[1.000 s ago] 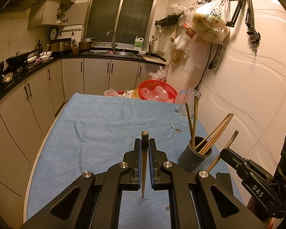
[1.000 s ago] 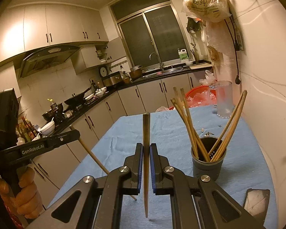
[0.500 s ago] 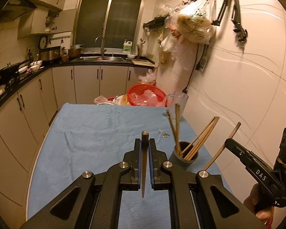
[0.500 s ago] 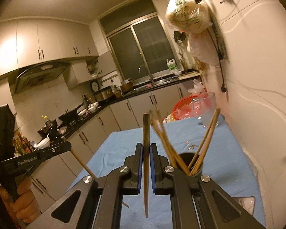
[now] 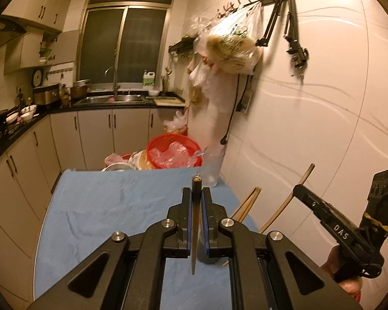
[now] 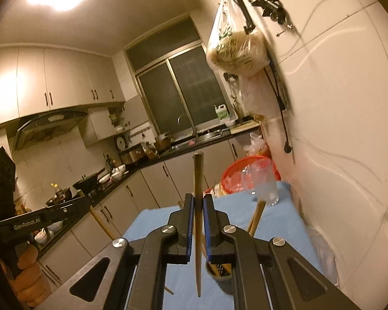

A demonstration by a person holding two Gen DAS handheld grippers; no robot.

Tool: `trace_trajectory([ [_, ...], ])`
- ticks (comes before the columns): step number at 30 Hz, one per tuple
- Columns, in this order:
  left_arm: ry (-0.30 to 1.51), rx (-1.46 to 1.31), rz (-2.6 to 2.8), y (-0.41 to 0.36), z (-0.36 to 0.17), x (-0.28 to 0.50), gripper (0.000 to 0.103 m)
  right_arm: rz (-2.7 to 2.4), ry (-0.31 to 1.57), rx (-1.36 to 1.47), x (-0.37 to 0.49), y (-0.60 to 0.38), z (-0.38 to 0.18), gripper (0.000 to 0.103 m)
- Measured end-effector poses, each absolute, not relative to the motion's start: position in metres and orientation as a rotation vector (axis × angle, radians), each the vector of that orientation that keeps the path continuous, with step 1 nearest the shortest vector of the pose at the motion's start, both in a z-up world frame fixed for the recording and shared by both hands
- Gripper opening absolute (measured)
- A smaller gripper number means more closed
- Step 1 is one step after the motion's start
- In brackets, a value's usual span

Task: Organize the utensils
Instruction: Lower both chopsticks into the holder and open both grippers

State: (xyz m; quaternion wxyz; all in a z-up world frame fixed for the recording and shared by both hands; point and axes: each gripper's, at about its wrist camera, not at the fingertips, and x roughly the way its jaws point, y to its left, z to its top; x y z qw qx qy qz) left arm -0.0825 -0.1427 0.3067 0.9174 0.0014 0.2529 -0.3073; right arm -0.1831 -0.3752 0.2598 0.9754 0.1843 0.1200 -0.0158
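Two chopsticks held, one per gripper

One chopstick [image 5: 196, 222] is clamped upright in the left gripper [image 5: 197, 199], another chopstick [image 6: 198, 206] in the right gripper [image 6: 198, 204]; the grey holder [image 6: 221, 277] (mostly hidden behind fingers, at 5 o'clock) stands on the blue surface [image 5: 103, 206], its sticks uncountable.

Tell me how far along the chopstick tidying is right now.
Done: several chopsticks already stand in the grey cup on the blue cloth. In hand: the left gripper is shut on one chopstick, and the right gripper is shut on another chopstick; both are above the table, not yet in the cup. Left: dropping those two in. No loose chopsticks show on the cloth.
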Motion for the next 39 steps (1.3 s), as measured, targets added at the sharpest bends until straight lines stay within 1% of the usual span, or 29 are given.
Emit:
trace_trajectory([
  [5, 0.489, 0.01, -0.645, -0.167, 0.323, -0.075, 0.007, -0.052, 0.222, 0.367, -0.17, -0.391, 0.273, 0.007],
  [12, 0.484, 0.001, -0.661, -0.197, 0.327, -0.059, 0.007, -0.087, 0.223, 0.338, -0.15, -0.406, 0.274, 0.007],
  [18, 0.517, -0.003, -0.657, -0.216, 0.297, -0.035, 0.007, -0.109, 0.259, 0.333, -0.131, -0.413, 0.255, 0.007],
  [22, 0.589, -0.005, -0.635, -0.219, 0.271, -0.016, 0.007, -0.11, 0.306, 0.343, -0.117, -0.416, 0.237, 0.007],
  [33, 0.678, -0.011, -0.605, -0.204, 0.233, -0.005, 0.007, -0.107, 0.412, 0.361, -0.099, -0.412, 0.197, 0.008],
  [39, 0.718, -0.011, -0.567, -0.188, 0.21, -0.005, 0.007, -0.134, 0.451, 0.362, -0.103, -0.409, 0.183, 0.009],
])
